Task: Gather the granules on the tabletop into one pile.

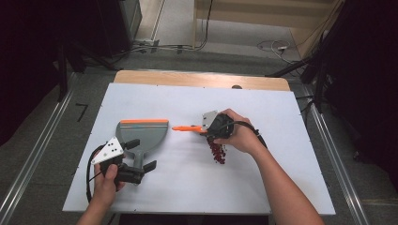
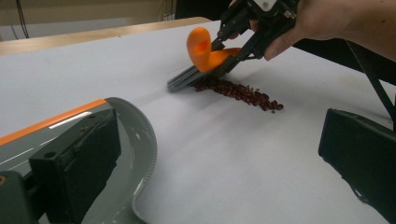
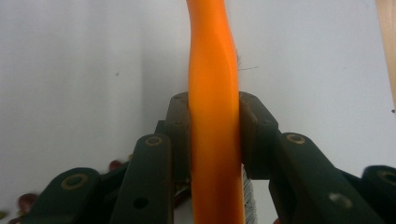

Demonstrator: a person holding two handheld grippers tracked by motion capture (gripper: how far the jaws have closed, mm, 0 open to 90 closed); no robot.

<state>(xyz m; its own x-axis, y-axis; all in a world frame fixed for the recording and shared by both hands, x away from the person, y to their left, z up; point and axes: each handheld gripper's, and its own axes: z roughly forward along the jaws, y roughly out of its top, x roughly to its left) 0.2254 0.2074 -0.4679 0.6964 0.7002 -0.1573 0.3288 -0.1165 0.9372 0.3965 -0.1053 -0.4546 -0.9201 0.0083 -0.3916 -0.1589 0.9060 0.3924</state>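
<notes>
- My right gripper (image 3: pixel 214 140): both pads clamped on the orange brush handle (image 3: pixel 212 93), 1 pad each side, no gap visible in the right gripper view.
- Brush (image 2: pixel 205 60) sits mid-table, right of the dustpan; grey bristles (image 2: pixel 184 78) down on the white sheet at the far end of the bean line.
- Handle looks like smooth hard plastic: stiff, light, likely a bit slick. Grip is low on the handle near the bristles, which I judge right for control.
- Bristles are soft; I expect them to splay under pressure, so a light touch.
- Red beans (image 1: pixel 217 153): small loose pile, streaked toward the near edge. Hard, round-ish, will roll and scatter if swept fast.
- My left gripper (image 1: pixel 136 168): jaws apart around the dustpan handle, left pad against it, right pad standing clear.
- Dustpan (image 1: pixel 141 133): grey with an orange lip strip at the far edge, left of centre, well apart from the beans. Rigid, light; could slide on the sheet.
- Writing: no brand, label or text legible anywhere.
</notes>
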